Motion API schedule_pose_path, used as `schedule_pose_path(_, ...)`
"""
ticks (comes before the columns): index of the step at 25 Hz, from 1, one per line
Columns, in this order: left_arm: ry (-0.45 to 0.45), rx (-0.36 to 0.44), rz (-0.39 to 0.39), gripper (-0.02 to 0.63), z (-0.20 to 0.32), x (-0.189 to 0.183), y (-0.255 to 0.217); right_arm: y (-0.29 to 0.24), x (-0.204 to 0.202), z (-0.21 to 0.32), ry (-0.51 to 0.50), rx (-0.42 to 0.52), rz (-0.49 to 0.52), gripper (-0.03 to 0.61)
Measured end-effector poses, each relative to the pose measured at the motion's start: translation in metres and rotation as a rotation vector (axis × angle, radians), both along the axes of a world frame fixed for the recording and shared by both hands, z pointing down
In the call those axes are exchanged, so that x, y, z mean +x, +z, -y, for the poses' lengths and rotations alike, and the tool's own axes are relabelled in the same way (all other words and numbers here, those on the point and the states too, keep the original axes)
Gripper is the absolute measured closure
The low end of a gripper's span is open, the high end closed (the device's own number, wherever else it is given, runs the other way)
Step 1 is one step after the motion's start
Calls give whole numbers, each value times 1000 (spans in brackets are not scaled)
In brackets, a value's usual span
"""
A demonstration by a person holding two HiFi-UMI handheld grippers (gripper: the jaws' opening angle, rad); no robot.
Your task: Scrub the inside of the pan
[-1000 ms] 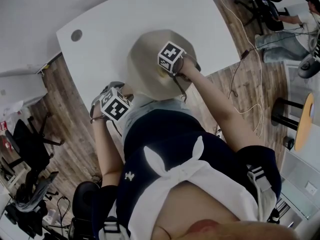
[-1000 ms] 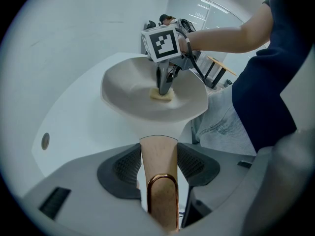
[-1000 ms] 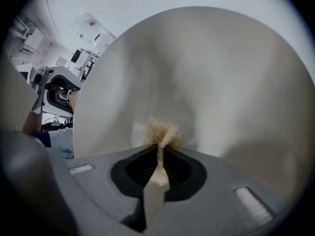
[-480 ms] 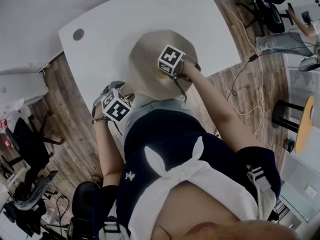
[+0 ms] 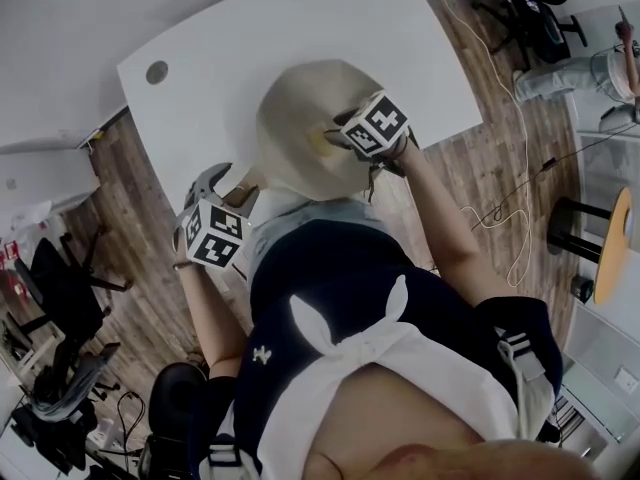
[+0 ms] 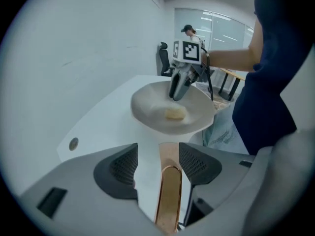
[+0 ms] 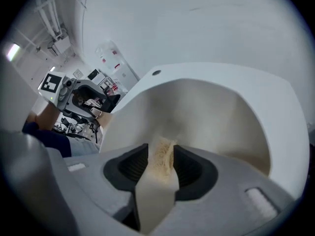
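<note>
A cream pan [image 5: 295,118] sits on the white table [image 5: 250,38] near its front edge. Its copper handle [image 6: 168,195] runs between the jaws of my left gripper [image 6: 158,154]. Those jaws have just been opening and stand open, with a gap showing beside the handle. My right gripper [image 7: 161,154] hangs over the pan's bowl [image 7: 206,107], shut on a pale beige sponge [image 7: 160,168]. From the left gripper view the right gripper [image 6: 176,95] is lifted off the pan floor. A small yellowish lump [image 6: 175,113] lies below it; what it is I cannot tell.
A round grommet [image 5: 157,71] is set in the table's far left corner. The person's body stands close against the table's front edge. Office chairs [image 5: 60,288], cables [image 5: 490,168] and wooden floor surround the table. Another person [image 5: 580,73] is at the far right.
The right gripper has risen out of the pan and shifted right. The left gripper has lifted and drawn back from the pan along the handle.
</note>
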State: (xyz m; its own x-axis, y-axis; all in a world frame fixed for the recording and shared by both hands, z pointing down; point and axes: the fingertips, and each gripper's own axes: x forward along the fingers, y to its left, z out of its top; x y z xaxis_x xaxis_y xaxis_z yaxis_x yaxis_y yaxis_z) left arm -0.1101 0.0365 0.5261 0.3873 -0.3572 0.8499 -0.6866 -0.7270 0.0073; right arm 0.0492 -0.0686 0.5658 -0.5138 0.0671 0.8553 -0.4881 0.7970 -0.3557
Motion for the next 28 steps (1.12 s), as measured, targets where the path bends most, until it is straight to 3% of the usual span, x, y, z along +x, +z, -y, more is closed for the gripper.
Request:
schedule_pose_path(2,-47,70,-47,353,12,2,-19,-15,-3,-1,-1,72,41,444)
schedule_pose_path(3,-64,102,-71,353,17,4,-27,-23,-8,-1,2,114,82,539)
schedule_pose_path(4,-75,131,-93,353,21,8,-33,-31,-15,-2,8,154,132,577)
schedule_pose_path(7,-94,227,-140,437,32,21,-49,-53,-33,-6,29,249,284,578)
schedule_pose_path(10,-118,344,-183,606,40,38,-66,-82,-45,-16,28,363,428,578)
schedule_pose_path(17,-171,465,-354,609,44,76,-101,-135,-62,-42,11,620,595,579)
schedule_pose_path(22,-243,444,-505,609,43,81,-110,-156,-66,-53,96,642,651,580)
schedule_pose_path(28,-222,457,-491,609,44,87,-113,-155,-68,-60,140,592,618,580)
